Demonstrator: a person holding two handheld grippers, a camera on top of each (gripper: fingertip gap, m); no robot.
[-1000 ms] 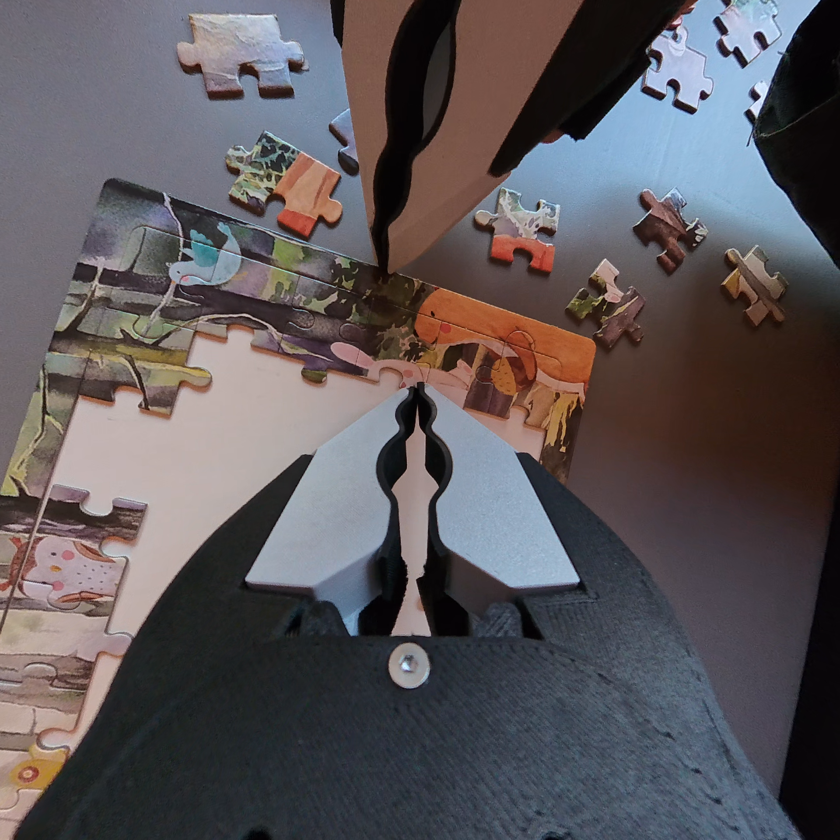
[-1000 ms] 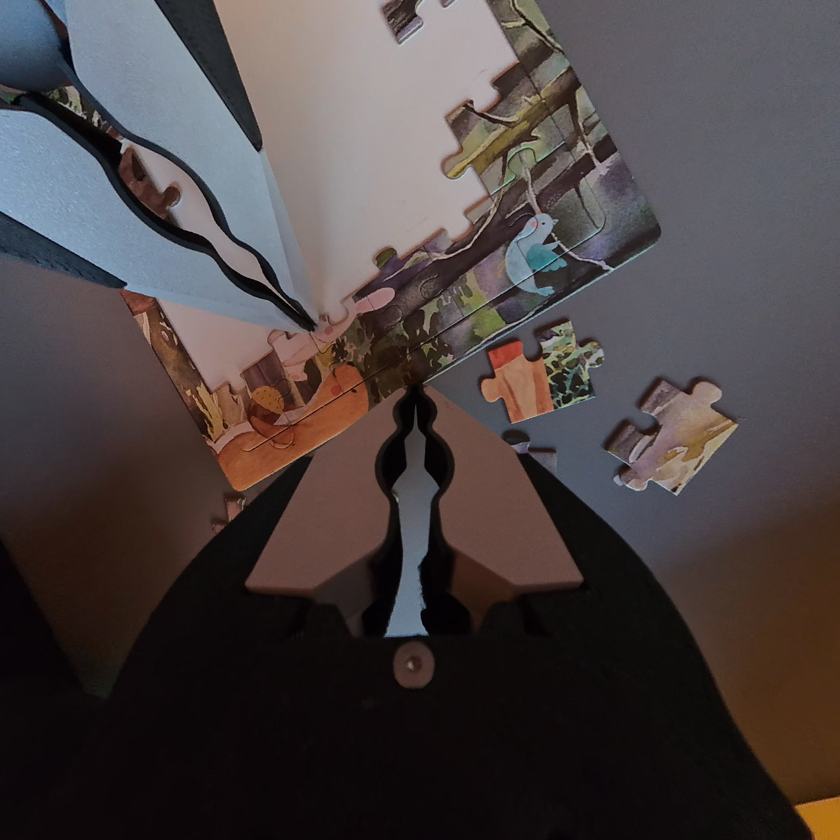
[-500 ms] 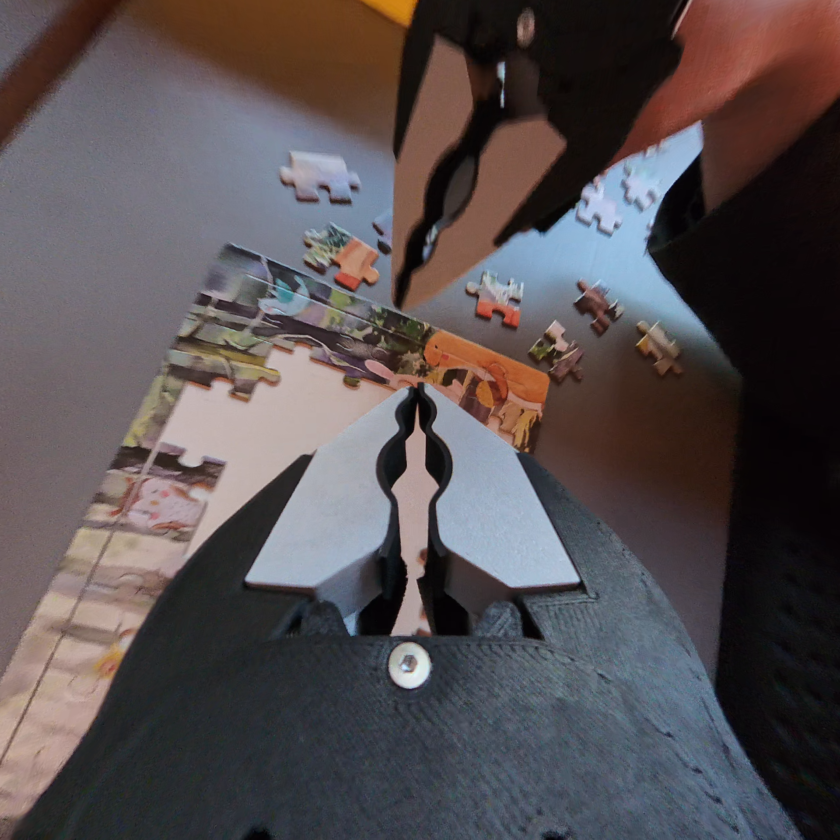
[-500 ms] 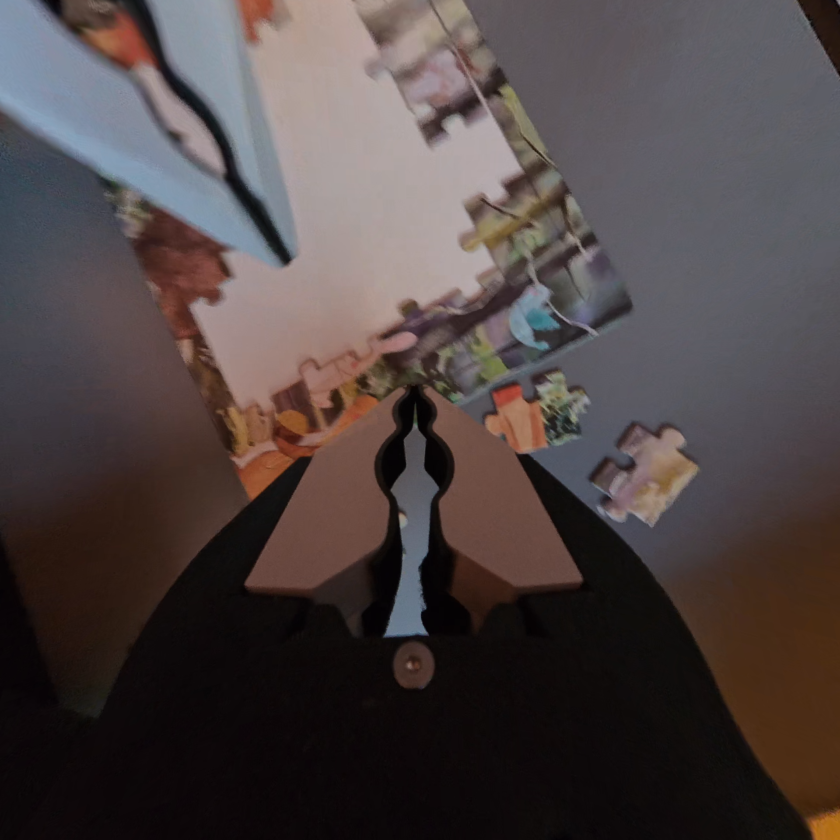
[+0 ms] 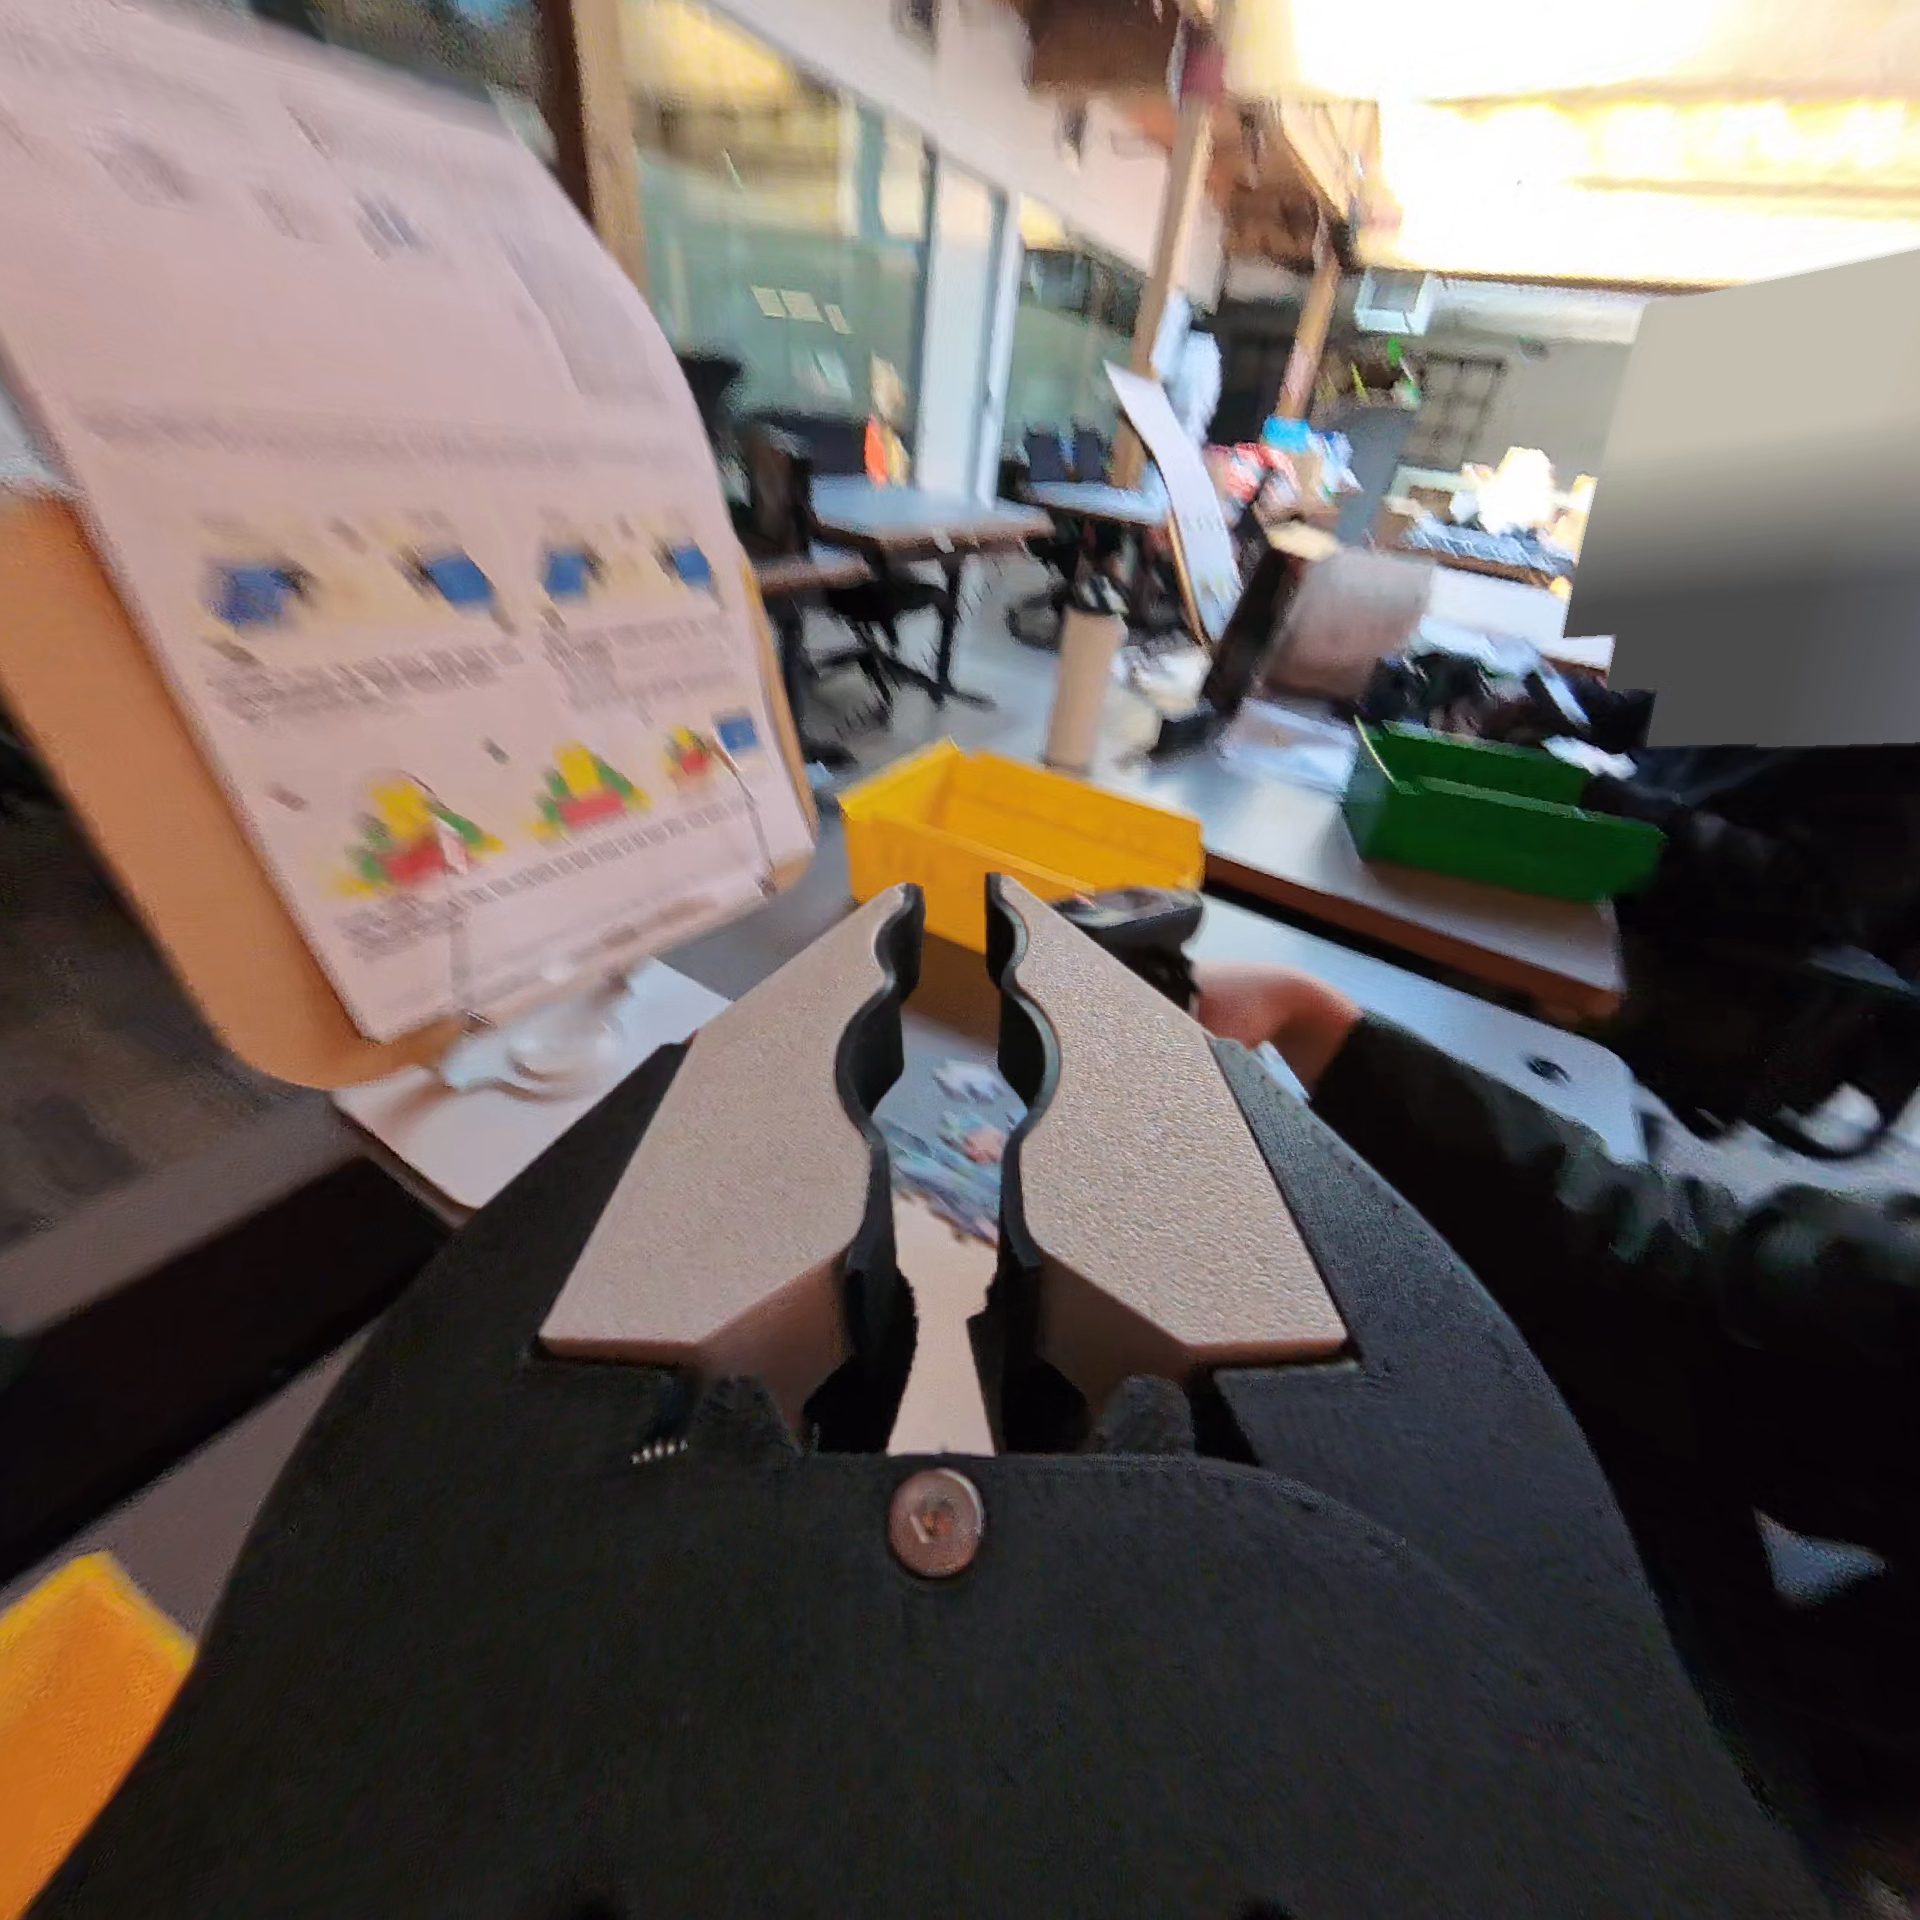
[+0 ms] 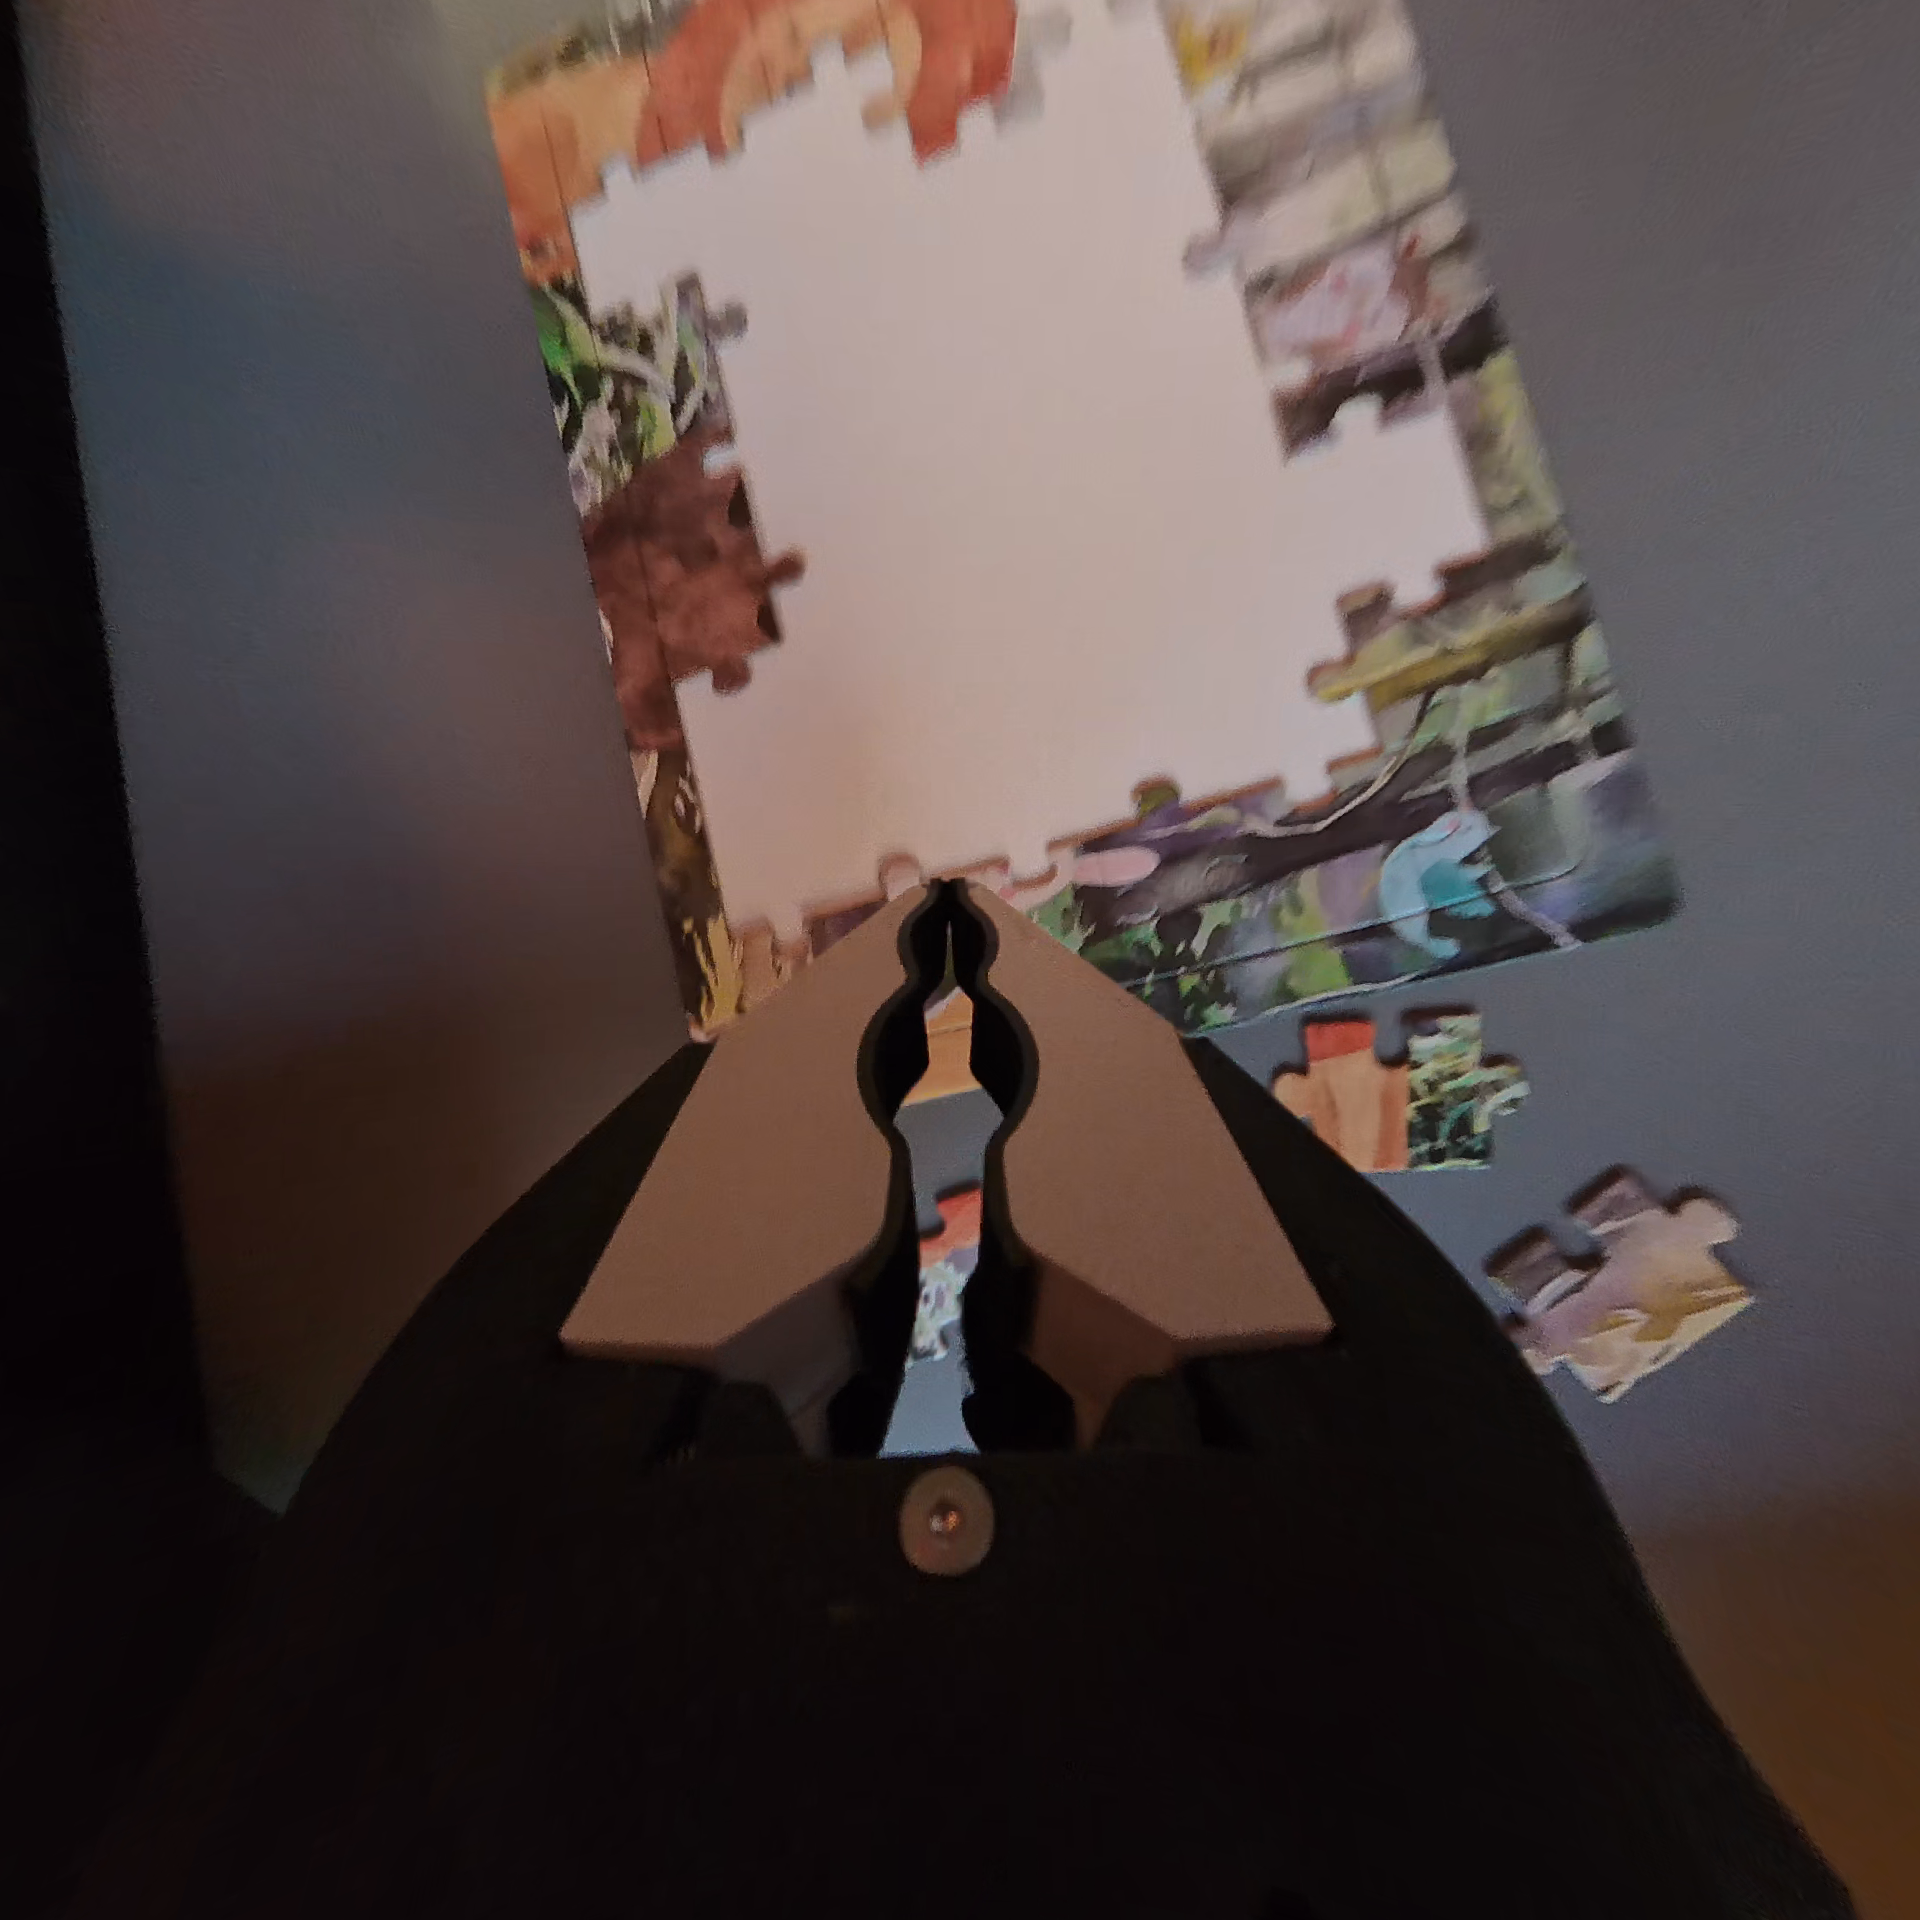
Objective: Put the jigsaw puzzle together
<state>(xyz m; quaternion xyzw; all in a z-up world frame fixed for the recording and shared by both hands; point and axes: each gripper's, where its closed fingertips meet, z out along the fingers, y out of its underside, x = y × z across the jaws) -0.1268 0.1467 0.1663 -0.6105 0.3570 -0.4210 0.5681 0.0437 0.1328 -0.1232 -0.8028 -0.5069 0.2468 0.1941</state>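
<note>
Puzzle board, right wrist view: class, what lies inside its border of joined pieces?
Inside the puzzle board, a bare white area shows, with no pieces laid. The right gripper covers the near corner, so that part cannot be seen.

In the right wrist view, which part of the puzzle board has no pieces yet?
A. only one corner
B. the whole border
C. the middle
C: the middle of the puzzle board is bare white, while pieces line its edges all around.

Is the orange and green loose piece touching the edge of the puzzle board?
Apart. The right wrist view shows grey table between the orange and green piece and the puzzle board.
</note>
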